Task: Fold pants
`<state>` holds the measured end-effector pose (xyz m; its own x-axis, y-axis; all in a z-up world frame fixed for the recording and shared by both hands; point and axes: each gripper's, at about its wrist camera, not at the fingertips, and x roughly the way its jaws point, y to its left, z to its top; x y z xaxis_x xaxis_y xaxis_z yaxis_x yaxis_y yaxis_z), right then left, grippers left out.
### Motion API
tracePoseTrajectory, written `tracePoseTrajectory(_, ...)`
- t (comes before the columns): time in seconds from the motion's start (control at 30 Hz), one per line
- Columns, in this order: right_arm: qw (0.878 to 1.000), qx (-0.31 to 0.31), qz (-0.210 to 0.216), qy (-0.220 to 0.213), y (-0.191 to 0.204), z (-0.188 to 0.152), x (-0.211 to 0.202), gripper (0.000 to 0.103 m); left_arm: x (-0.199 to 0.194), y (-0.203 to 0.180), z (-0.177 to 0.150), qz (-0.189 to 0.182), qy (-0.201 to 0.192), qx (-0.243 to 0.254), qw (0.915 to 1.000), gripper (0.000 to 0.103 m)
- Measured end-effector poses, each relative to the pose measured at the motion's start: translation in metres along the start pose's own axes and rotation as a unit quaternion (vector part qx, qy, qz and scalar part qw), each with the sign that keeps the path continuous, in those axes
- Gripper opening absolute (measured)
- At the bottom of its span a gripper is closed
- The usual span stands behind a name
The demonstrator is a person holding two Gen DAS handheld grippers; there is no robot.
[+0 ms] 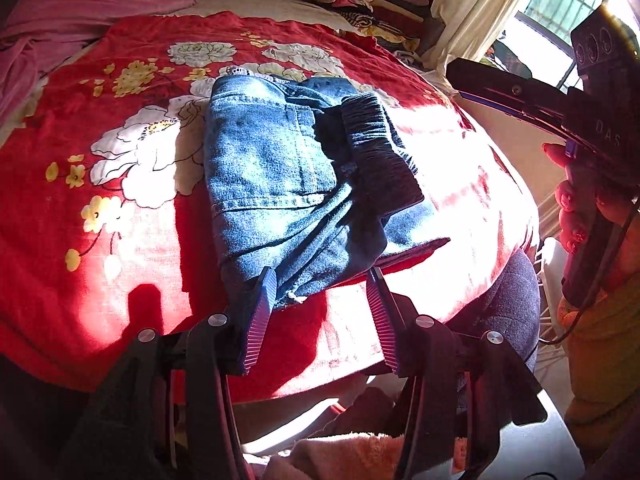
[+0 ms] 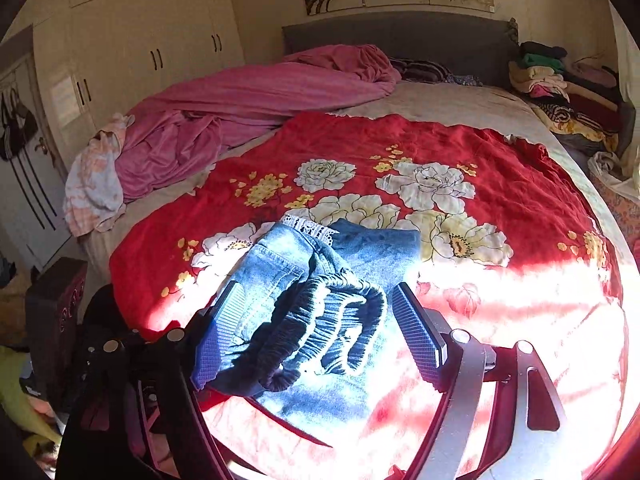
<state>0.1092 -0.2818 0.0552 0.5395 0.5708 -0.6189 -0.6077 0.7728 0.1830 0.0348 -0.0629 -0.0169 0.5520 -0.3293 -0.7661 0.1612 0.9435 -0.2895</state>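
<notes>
A pair of blue jeans (image 1: 260, 152) lies folded into a compact bundle on a red bedspread with white flowers (image 1: 120, 184). Its dark elastic waistband (image 1: 372, 136) sits on top at the right. My left gripper (image 1: 321, 280) is open at the bundle's near edge, and the frayed hem lies between its fingers with the pads apart from it. In the right wrist view the jeans (image 2: 272, 268) and gathered waistband (image 2: 328, 320) lie under my right gripper (image 2: 316, 300), which is wide open and holds nothing. A hand (image 1: 576, 208) holds that right gripper (image 1: 480, 76) at the far right.
A crumpled pink blanket (image 2: 240, 100) covers the far left of the bed. Stacked clothes (image 2: 560, 80) sit at the far right by the grey headboard (image 2: 400, 36). A wardrobe (image 2: 140, 40) lines the left wall. A curtained window (image 1: 560, 0) throws bright sun across the near bedspread.
</notes>
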Motion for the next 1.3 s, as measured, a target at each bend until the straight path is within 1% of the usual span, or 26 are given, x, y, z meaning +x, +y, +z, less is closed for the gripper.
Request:
tracePoseTrajectory(0.1, 1.0, 0.016, -0.001, -0.003, -0.002, -0.013, -0.009, 0.075, -0.01, 0.009, -0.004, -0.004, 0.0, -0.015, 0.9999, 0.042)
tracePoseTrajectory(0.17, 1.0, 0.023, 0.002, -0.001, 0.0, -0.022, -0.012, 0.075, -0.017, 0.017, -0.004, 0.003, -0.005, -0.027, 0.9996, 0.042)
tracePoseTrajectory(0.27, 1.0, 0.016, 0.005, 0.001, 0.009, -0.032, -0.015, 0.075, -0.025, 0.028, -0.002, 0.016, -0.015, -0.043, 0.9988, 0.043)
tracePoseTrajectory(0.37, 1.0, 0.019, 0.002, -0.002, 0.015, -0.038, -0.019, 0.075, -0.031, 0.032, 0.002, 0.027, -0.024, -0.049, 0.9981, 0.048)
tracePoseTrajectory(0.43, 1.0, 0.019, 0.001, -0.004, 0.017, -0.039, -0.02, 0.076, -0.034, 0.033, 0.005, 0.034, -0.027, -0.05, 0.9978, 0.054)
tracePoseTrajectory(0.5, 1.0, 0.012, -0.008, -0.007, 0.019, -0.04, -0.023, 0.079, -0.036, 0.032, 0.007, 0.039, -0.028, -0.05, 0.9976, 0.058)
tracePoseTrajectory(0.67, 0.999, 0.018, -0.026, -0.025, 0.013, -0.04, -0.032, 0.093, -0.039, 0.031, 0.012, 0.049, -0.034, -0.05, 0.997, 0.064)
tracePoseTrajectory(1.0, 0.997, 0.043, -0.046, -0.037, -0.002, -0.041, -0.036, 0.093, -0.038, 0.024, 0.026, 0.064, -0.043, -0.039, 0.9963, 0.077)
tracePoseTrajectory(1.07, 0.997, 0.049, -0.05, -0.037, -0.005, -0.041, -0.036, 0.093, -0.037, 0.023, 0.029, 0.065, -0.042, -0.038, 0.9963, 0.079)
tracePoseTrajectory(1.2, 0.996, 0.06, -0.057, -0.031, -0.013, -0.042, -0.032, 0.093, -0.033, 0.02, 0.034, 0.076, -0.042, -0.033, 0.9957, 0.089)
tracePoseTrajectory(1.3, 0.995, 0.069, -0.065, -0.024, -0.019, -0.043, -0.028, 0.094, -0.028, 0.021, 0.037, 0.077, -0.038, -0.034, 0.9958, 0.091)
